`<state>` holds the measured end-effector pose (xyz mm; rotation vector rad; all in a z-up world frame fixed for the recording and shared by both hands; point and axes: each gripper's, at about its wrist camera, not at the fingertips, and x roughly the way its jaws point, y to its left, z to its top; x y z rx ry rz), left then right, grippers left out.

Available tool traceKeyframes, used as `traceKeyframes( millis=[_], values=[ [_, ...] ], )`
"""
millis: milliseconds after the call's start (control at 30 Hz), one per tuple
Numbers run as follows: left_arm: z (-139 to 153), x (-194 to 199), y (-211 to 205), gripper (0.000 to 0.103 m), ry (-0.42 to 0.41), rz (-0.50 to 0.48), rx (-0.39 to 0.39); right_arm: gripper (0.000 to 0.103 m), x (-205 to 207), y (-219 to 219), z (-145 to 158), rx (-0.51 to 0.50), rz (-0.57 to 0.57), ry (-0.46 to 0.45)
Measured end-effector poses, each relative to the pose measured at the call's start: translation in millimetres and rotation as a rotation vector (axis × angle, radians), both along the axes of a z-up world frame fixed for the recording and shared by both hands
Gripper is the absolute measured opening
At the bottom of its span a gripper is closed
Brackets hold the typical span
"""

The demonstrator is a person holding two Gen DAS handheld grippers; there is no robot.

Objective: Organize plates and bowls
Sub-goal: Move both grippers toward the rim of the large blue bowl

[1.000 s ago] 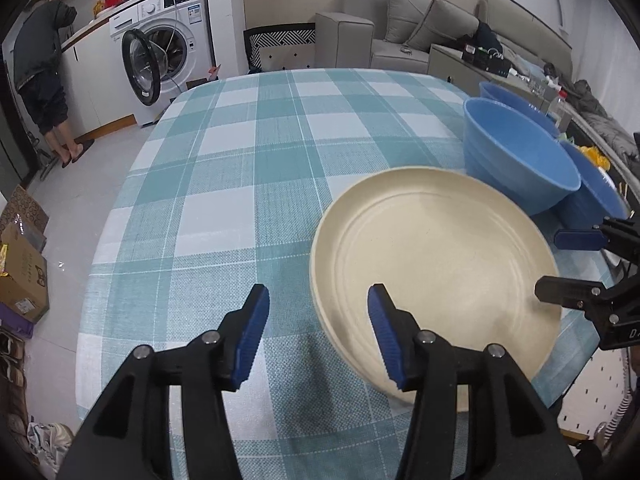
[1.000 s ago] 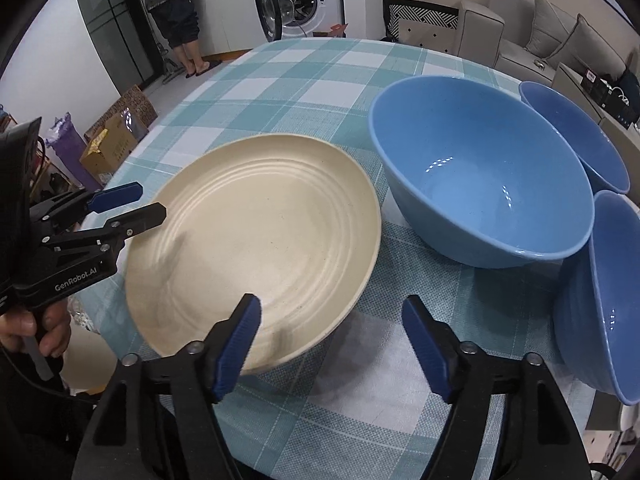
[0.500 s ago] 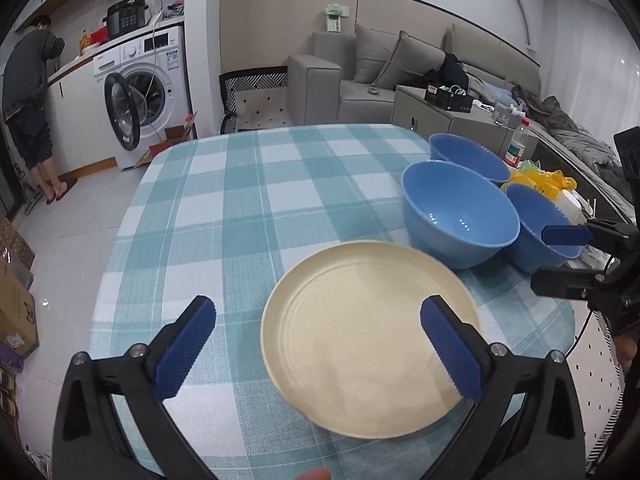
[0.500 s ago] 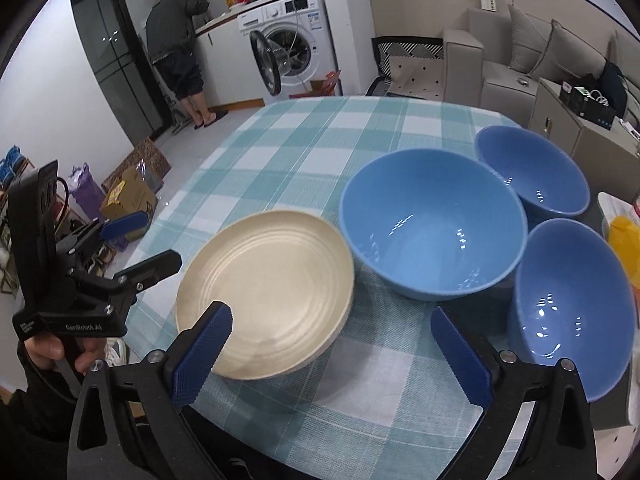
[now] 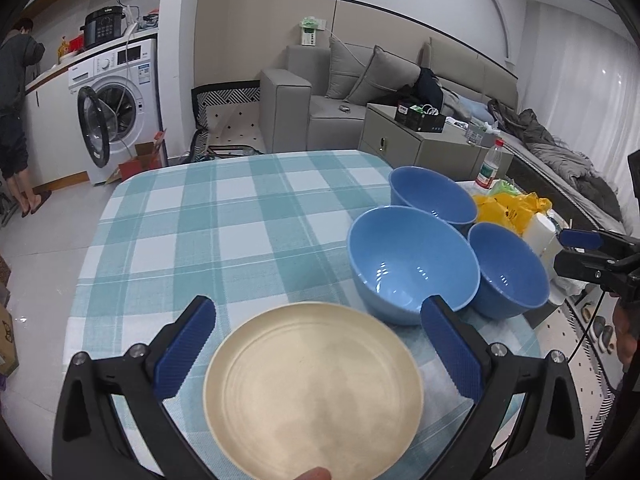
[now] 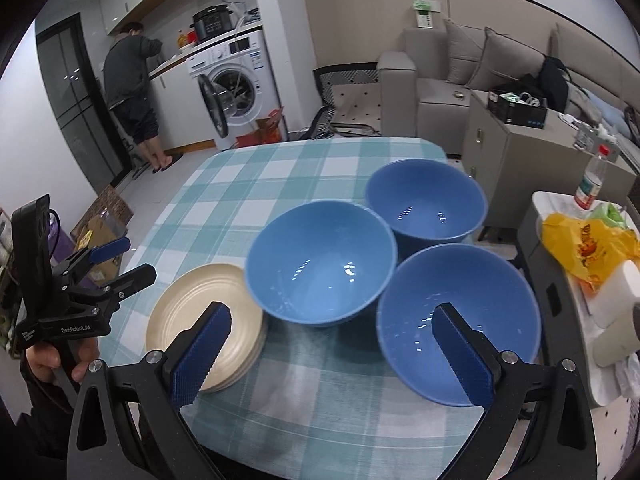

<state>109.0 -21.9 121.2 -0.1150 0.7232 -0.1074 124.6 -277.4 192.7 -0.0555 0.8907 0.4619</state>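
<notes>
A stack of cream plates [image 5: 314, 384] [image 6: 208, 326] lies at the near edge of the checked table [image 5: 224, 236]. Three blue bowls stand beside it: a middle bowl [image 5: 412, 262] [image 6: 320, 260], a far bowl [image 5: 432, 194] [image 6: 426, 200] and a near right bowl [image 5: 506, 268] [image 6: 456, 320]. My left gripper [image 5: 320, 354] is open and empty, raised above the plates; it also shows in the right wrist view [image 6: 120, 260]. My right gripper [image 6: 334, 356] is open and empty, raised above the near table edge in front of the bowls; it also shows in the left wrist view [image 5: 576, 254].
A side stand to the right holds a yellow bag [image 6: 588, 244], a bottle [image 6: 592, 180] and a paper roll [image 6: 618, 296]. A sofa [image 5: 360, 88], a grey cabinet [image 5: 424, 144], a washing machine [image 5: 116, 108] and a person [image 6: 134, 96] are beyond the table. Boxes [image 6: 100, 220] lie on the floor at left.
Both grippers have pulled back and risen away from the table, and their jaws have opened wider. The plates and bowls have stayed in place.
</notes>
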Motion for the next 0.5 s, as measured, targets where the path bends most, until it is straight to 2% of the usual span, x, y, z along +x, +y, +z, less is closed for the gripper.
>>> traceKeyframes(
  millis=[233,500],
  values=[
    [14,23,-17,0.103,-0.017,-0.028,0.021,0.102,12,-28,14,0.011,-0.052,-0.02],
    [17,53,-36,0.103,0.001,-0.063,0.047,0.102,39,-51,10,0.027,-0.121,0.013]
  ],
)
